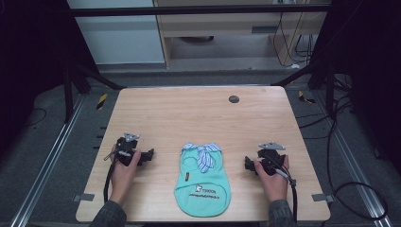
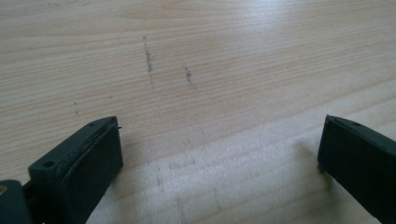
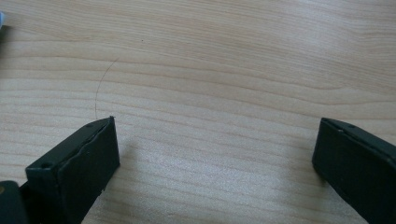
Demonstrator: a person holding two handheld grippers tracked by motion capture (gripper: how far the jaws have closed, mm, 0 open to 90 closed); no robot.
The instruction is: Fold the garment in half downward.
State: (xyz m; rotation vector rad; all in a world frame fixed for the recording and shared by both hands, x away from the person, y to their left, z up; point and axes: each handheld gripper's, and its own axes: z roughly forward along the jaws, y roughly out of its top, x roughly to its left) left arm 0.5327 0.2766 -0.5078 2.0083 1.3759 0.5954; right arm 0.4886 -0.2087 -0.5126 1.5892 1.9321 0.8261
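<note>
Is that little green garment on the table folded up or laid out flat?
Laid out flat. The green garment lies spread on the table, striped collar away from the person, printed lettering showing, no folds visible.

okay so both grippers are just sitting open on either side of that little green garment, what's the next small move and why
Probably bring the left gripper inward toward the near edge of the green garment. It lies flat between both hands on the table, untouched, and each gripper view shows wide jaws over bare wood, so neither holds anything. The right gripper could mirror it.

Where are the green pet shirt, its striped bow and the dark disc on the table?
green pet shirt (image 1: pixel 203 189), high view, lower body panel.
striped bow (image 1: pixel 204 155), high view, hanging tails.
dark disc (image 1: pixel 234 99), high view, its centre.
</note>
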